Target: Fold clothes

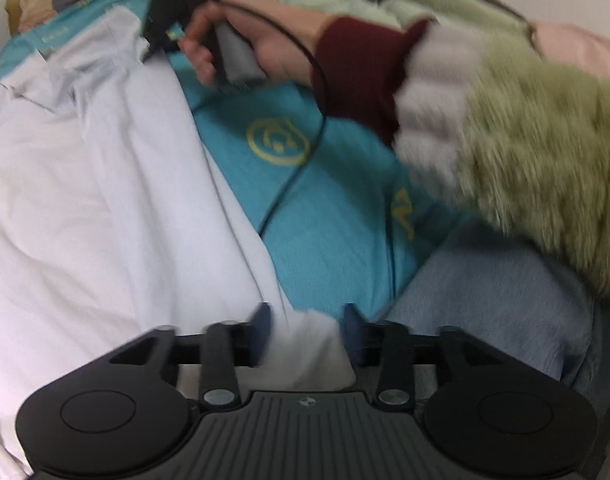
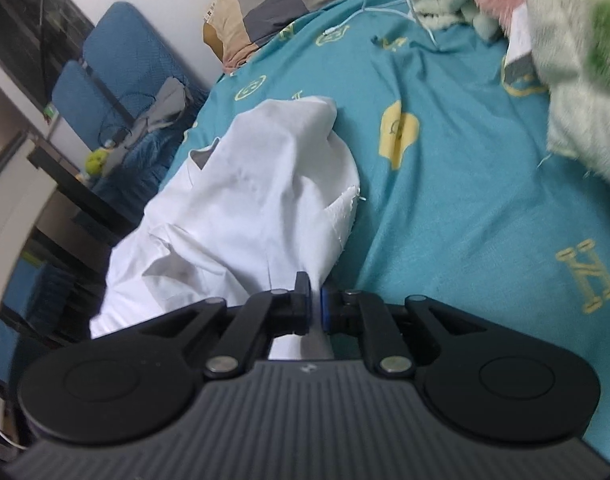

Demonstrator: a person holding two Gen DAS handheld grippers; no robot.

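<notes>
**One corner loose, one corner pinched**

On our left, the left gripper (image 1: 307,332) stands released, its pads apart with a fold of the white shirt (image 1: 117,184) lying between them unpressed. We judge that hem could slide out if we lift, leaving the fold lopsided. It points steeply down at the teal bedsheet (image 1: 329,220), where the shirt lies rumpled. On our right, the right gripper (image 2: 313,306) is clenched on a shirt edge, angled downward; a hard tug could bunch the cloth. The hand (image 1: 261,40) wraps its handle.
</notes>
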